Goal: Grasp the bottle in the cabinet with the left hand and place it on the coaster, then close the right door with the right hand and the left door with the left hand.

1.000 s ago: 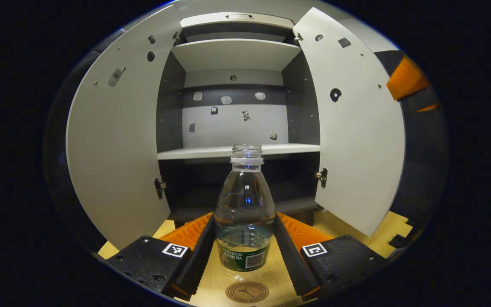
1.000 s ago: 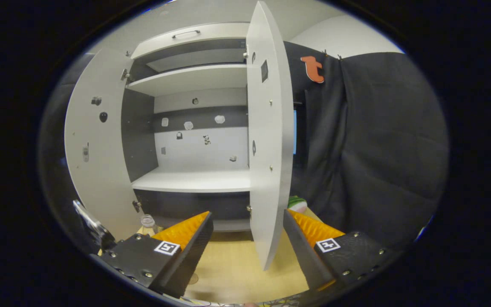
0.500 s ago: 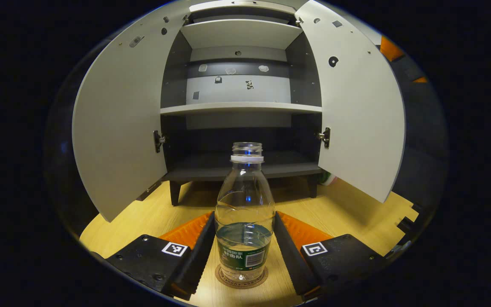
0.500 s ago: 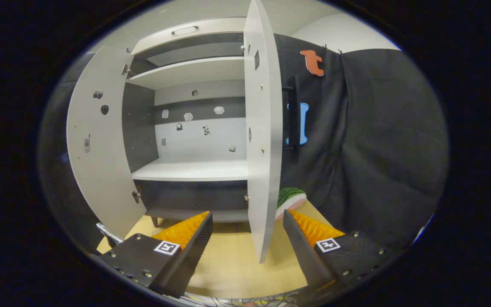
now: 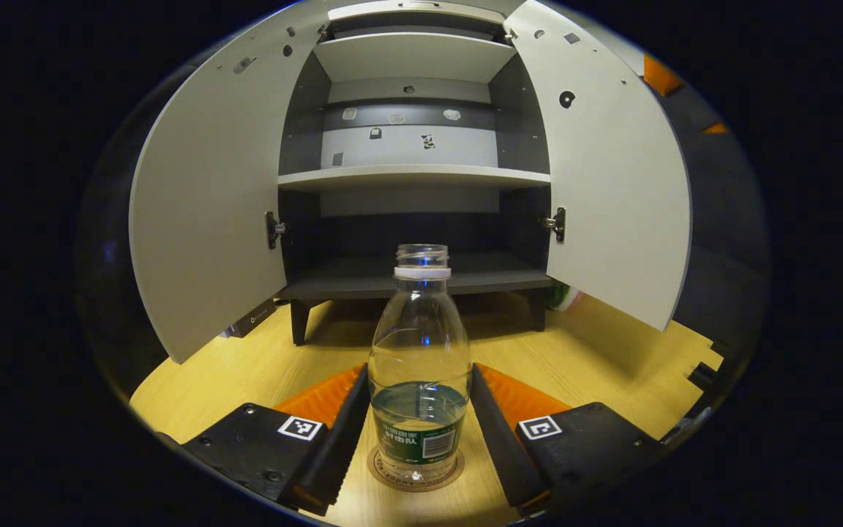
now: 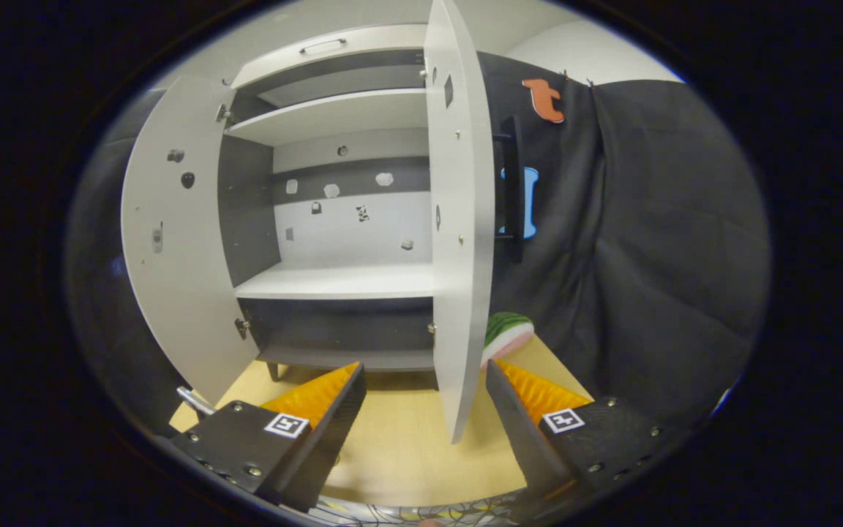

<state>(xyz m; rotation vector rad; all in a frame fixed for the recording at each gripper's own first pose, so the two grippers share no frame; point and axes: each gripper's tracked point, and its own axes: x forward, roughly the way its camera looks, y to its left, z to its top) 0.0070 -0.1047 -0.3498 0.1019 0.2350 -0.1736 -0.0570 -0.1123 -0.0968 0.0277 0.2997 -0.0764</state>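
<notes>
Bottle (image 5: 419, 366) stands upright on the round coaster (image 5: 416, 476) on the wooden counter (image 5: 246, 366), near the camera in the left gripper view. It is clear, uncapped, holds a little water low down and wears a green label. The left claw (image 5: 419, 410) is closed on it, one finger pressing each side of its lower body.

Beyond the bottle the cabinet (image 5: 410, 176) stands on short legs with both doors swung wide. The left door (image 5: 209, 197) hangs open on the left and the right door (image 5: 612, 183) on the right, each with its hinge showing at the inner edge. The shelves inside look bare apart from small marks on the back panel.

In the right gripper view the right claw (image 6: 425, 395) is spread open with nothing between its fingers. It hovers over the counter (image 6: 407, 454), and the near edge of the right door (image 6: 458, 241) rises just beyond the gap, seen almost edge-on. A green and white object (image 6: 507, 331) lies on the counter behind that door, beside the black cloth (image 6: 656, 256).
</notes>
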